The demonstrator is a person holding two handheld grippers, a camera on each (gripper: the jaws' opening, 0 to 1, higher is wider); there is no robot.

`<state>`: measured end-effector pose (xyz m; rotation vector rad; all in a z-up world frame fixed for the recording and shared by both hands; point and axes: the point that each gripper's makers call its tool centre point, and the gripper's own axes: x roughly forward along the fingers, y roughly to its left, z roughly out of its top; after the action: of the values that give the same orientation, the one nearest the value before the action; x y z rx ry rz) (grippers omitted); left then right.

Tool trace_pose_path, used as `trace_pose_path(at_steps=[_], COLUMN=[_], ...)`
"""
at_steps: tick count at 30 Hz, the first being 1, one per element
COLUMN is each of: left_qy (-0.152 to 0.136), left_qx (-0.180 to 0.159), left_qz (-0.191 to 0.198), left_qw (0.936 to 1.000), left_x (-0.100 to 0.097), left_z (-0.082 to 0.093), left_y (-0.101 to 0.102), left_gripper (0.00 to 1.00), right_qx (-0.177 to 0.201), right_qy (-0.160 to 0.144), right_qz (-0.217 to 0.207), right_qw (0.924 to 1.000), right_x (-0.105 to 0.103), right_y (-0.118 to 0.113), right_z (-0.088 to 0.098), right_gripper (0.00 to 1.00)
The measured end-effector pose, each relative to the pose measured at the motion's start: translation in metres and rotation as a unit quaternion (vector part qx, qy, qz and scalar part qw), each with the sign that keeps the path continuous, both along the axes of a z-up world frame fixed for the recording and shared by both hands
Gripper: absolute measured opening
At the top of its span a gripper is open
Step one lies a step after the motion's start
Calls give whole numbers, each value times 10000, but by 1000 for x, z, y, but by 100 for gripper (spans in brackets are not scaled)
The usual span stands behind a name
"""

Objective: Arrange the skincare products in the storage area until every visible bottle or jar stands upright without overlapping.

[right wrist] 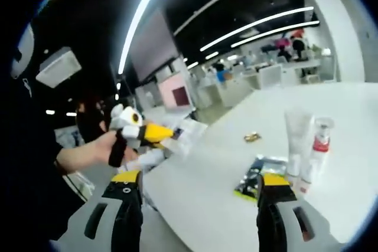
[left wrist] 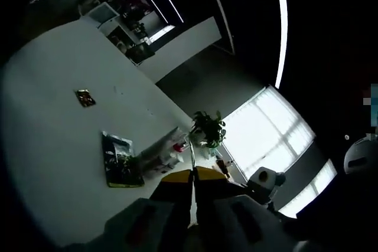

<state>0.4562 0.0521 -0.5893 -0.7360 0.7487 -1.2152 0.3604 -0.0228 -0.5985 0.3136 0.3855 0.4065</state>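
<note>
White table (right wrist: 248, 193) large, bearing skincare products well ahead of both grippers. Right gripper (right wrist: 199, 205) spread wide, grasping nothing, above table edge. Left gripper (left wrist: 192, 205) pressed closed, yellow tips together, nothing between; seen in right gripper view in person's hand (right wrist: 97, 146). Dark sachet (right wrist: 260, 175) flat on table, just beside upright tube (right wrist: 295, 140) and red-banded bottle (right wrist: 317, 149). Small packet (right wrist: 252, 137) apart, farther back.
</note>
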Motion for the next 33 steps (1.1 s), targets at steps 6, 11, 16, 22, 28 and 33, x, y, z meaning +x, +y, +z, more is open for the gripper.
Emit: trace_pose_path(at_steps=[6, 11, 16, 22, 28, 33], left_qy=[124, 219, 316, 399, 457, 490], left_qx=[242, 391, 514, 688, 855, 984], left_qz=[-24, -35, -79, -55, -16, -34], left_qw=[9996, 9990, 9981, 9968, 9953, 9939], left_x=[5, 8, 9, 16, 23, 24], left_z=[-20, -33, -44, -61, -76, -85], left_y=[-5, -11, -16, -18, -18, -20], left_gripper=[0, 0, 0, 0, 0, 0], right_qx=[-219, -216, -282, -290, -337, -365], right_qy=[383, 537, 653, 805, 890, 944], right_qz=[-190, -316, -394, -505, -549, -566], right_qw=[9988, 9978, 9967, 9951, 9940, 9933], right_x=[-13, -19, -22, -28, -33, -35], right_y=[-17, -27, -34, -40, -44, -45], right_z=[-30, -43, -55, -71, -81, -86], right_gripper=[87, 91, 93, 93, 94, 97])
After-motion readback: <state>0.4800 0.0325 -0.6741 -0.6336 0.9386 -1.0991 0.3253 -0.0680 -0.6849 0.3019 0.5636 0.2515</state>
